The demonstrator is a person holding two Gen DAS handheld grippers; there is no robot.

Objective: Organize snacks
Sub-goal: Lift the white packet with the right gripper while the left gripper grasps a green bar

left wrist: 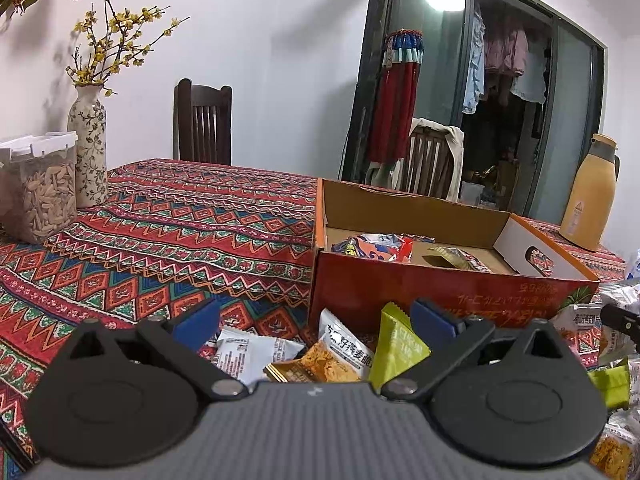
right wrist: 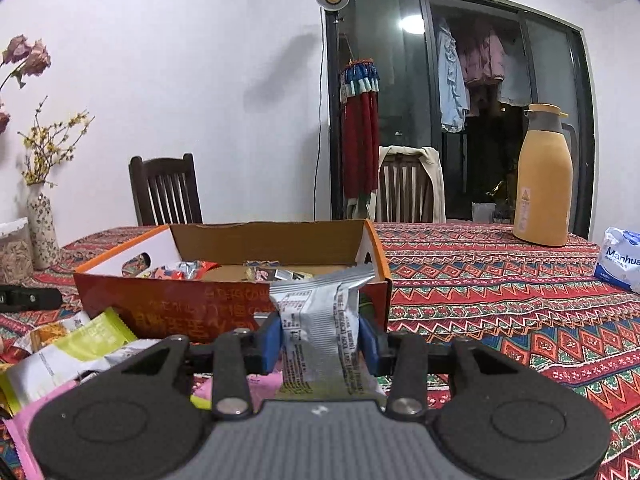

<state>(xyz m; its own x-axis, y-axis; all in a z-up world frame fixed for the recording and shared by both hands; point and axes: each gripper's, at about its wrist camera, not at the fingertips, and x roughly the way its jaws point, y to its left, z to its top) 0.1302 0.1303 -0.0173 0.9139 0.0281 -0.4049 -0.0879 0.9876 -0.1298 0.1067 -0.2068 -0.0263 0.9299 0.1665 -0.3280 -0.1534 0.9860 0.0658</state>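
Note:
An open red cardboard box [left wrist: 440, 296] [right wrist: 168, 308] stands on the patterned tablecloth with a few snack packets [left wrist: 376, 246] inside. My right gripper [right wrist: 322, 336] is shut on a silver snack packet [right wrist: 320, 320], held upright just in front of the box's near right corner. My left gripper [left wrist: 316, 320] hangs open over a loose pile of packets: a white one [left wrist: 256, 354], an orange one [left wrist: 320, 364] and a green one [left wrist: 396, 348], with nothing between its blue pads. The pile also shows at the lower left of the right wrist view, with a green packet [right wrist: 96, 334] and a pink one [right wrist: 36, 412].
A flowered vase [left wrist: 88, 148] and a clear jar of seeds [left wrist: 38, 188] stand at the far left. A yellow thermos [right wrist: 544, 180] and a white tissue pack [right wrist: 620, 260] sit at the right. Two wooden chairs [right wrist: 166, 190] stand behind the table.

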